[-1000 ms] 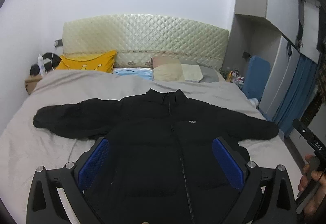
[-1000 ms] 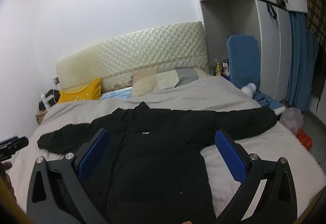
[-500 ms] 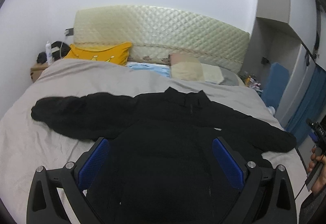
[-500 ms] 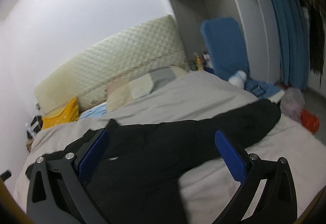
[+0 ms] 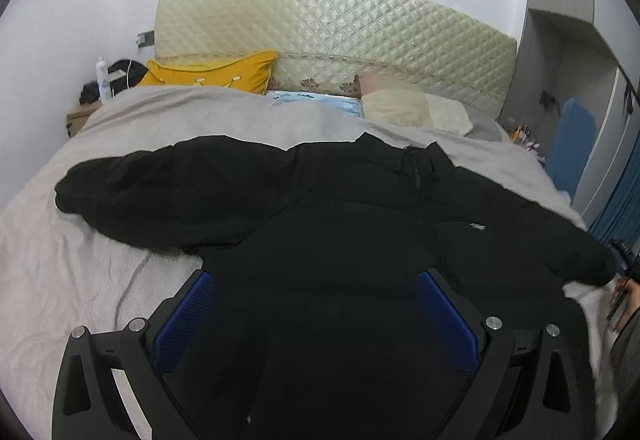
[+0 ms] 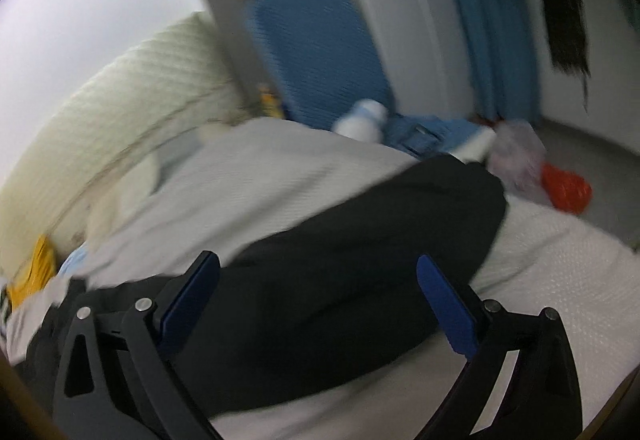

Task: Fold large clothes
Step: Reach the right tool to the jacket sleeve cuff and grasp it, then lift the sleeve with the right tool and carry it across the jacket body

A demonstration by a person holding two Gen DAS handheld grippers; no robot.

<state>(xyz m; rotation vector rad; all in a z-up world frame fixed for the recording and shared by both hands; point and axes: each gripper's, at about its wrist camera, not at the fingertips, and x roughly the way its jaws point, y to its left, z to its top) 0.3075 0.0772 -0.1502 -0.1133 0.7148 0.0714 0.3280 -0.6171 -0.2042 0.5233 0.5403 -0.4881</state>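
Note:
A black puffer jacket [image 5: 340, 232] lies flat on the grey bed [image 5: 56, 280], front up, both sleeves spread out to the sides. My left gripper [image 5: 316, 304] is open and empty, hovering over the jacket's left body, near the armpit of the left sleeve [image 5: 160, 192]. My right gripper [image 6: 318, 288] is open and empty, above the jacket's right sleeve [image 6: 380, 224], whose cuff lies near the bed's right edge. The right wrist view is motion-blurred.
A quilted headboard [image 5: 340, 40], a yellow pillow [image 5: 212, 72] and beige pillows [image 5: 412, 108] are at the bed's head. A blue panel [image 6: 316, 52], blue curtain [image 6: 488, 12], a plastic bag [image 6: 516, 152] and an orange item [image 6: 566, 188] lie beside the bed on the right.
Both grippers have moved forward and apart: the left swung toward the left sleeve side, the right swung toward the right sleeve and its cuff. Both stay open. The jacket has not moved.

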